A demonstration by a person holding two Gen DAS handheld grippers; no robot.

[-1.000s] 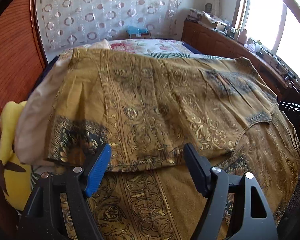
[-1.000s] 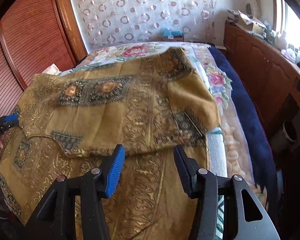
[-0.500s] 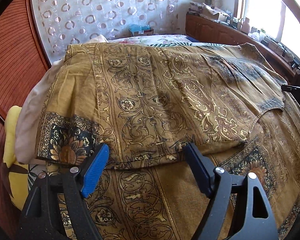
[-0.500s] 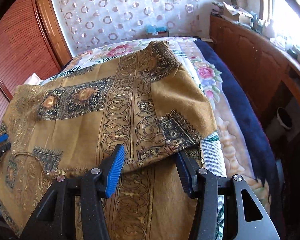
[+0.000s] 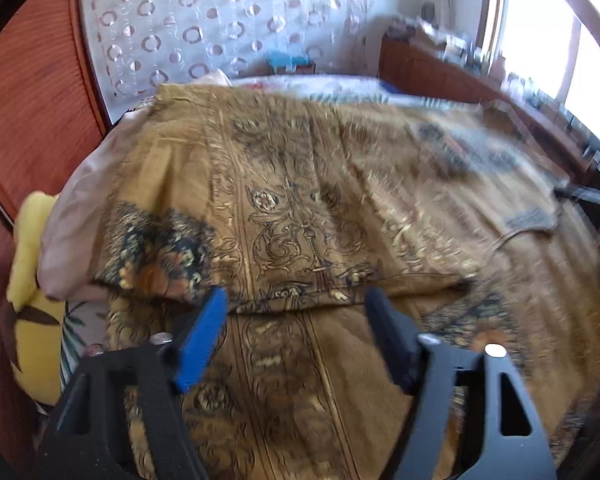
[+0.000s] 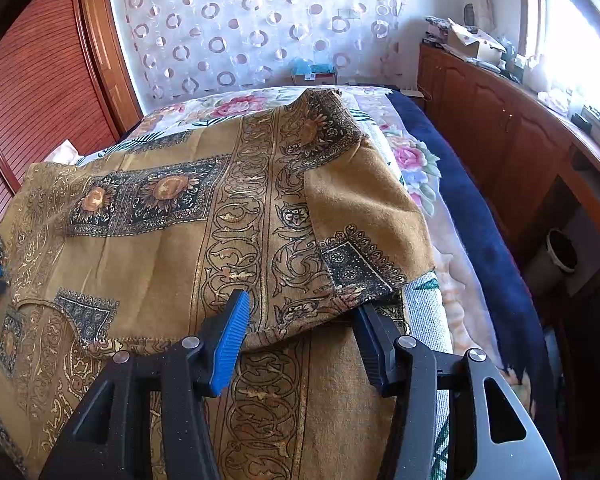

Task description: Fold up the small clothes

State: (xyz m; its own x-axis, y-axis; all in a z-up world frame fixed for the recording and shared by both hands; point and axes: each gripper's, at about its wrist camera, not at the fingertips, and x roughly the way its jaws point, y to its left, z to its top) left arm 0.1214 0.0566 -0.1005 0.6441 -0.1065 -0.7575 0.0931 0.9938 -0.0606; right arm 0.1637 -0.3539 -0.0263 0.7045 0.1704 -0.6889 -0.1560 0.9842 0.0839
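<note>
We record one mustard patterned garment [image 6: 236, 216], folded over itself, spread on the floral bed [image 6: 432, 184] ahead of both tongs; left tongs [image 5: 296, 308] spread wide at its folded hem; right tongs [image 6: 300, 312] likewise parted, straddling the folded edge, gripping nothing.

Your left tool's [image 5: 296, 312] picture is smeared, so the gold cloth [image 5: 300, 200] looks fuzzy and you cannot read its pattern on the far side. The shelf by the window [image 5: 500, 76] is a blur of small things. The cloth covers most of the bed [image 6: 460, 208]. The bottom edge cuts off both tool bodies. Your right tool's [image 6: 302, 312] right finger [image 6: 374, 344] hides partly under the cloth fold.
</note>
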